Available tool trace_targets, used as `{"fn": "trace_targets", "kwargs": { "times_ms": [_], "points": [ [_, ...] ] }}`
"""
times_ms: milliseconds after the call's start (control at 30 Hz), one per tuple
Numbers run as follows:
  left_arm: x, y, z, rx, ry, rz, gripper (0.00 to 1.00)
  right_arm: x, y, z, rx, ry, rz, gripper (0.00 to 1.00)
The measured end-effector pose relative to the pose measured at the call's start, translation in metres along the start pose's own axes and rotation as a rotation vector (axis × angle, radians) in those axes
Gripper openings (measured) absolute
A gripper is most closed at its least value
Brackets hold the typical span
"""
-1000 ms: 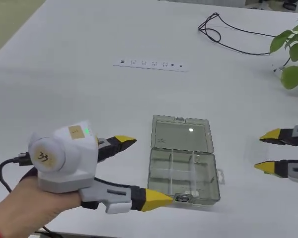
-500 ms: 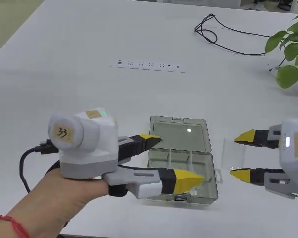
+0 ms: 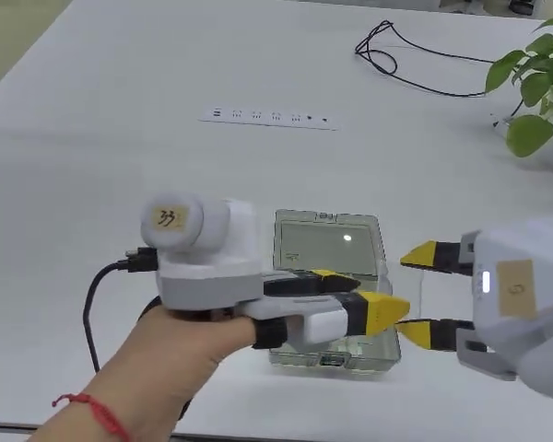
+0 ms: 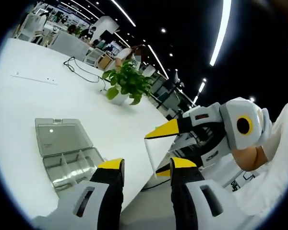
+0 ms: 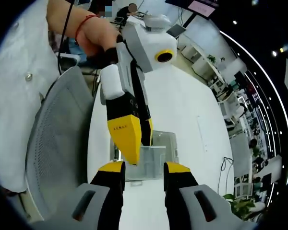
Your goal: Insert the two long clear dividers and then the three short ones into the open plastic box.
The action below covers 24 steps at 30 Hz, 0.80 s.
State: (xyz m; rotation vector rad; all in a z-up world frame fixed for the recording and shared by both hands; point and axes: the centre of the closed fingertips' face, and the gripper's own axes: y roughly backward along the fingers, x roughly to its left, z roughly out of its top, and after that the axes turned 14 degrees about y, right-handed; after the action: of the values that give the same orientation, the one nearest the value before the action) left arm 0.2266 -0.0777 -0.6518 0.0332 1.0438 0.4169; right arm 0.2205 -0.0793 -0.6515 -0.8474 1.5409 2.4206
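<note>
Clear rectangular divider (image 4: 151, 149) in right tongs (image 4: 152, 155).

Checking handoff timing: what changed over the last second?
Left tool moved right, from beside the plastic box to above its front half. Right tool came in leftward to meet it, a clear divider spanning its tips. Left tool is open. The box and power strip stayed put.

The plastic box (image 3: 328, 247) lies open, lid flat back, a clear divider (image 4: 156, 152) upright beside it.
</note>
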Motion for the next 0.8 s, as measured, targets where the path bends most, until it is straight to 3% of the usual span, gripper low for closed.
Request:
{"fn": "trace_targets", "kwargs": {
  "times_ms": [167,333,633,800],
  "points": [
    [-0.0011,-0.0022,-0.0045,0.011,0.040,-0.013,0.20,0.0001,0.0015,0.0046,0.008,0.021,0.000,0.32],
    [-0.0032,-0.0031,-0.0073,0.019,0.049,-0.022,0.12,-0.0002,0.0026,0.0100,0.003,0.029,0.001,0.32],
    [-0.0074,-0.0046,-0.0086,0.025,0.048,-0.038,0.00,0.0008,0.0014,0.0078,0.019,0.051,0.008,0.32],
    [-0.0075,-0.0054,-0.0096,0.024,0.063,-0.039,0.00,0.0015,0.0014,0.0072,0.022,0.054,0.010,0.33]
  ]
}}
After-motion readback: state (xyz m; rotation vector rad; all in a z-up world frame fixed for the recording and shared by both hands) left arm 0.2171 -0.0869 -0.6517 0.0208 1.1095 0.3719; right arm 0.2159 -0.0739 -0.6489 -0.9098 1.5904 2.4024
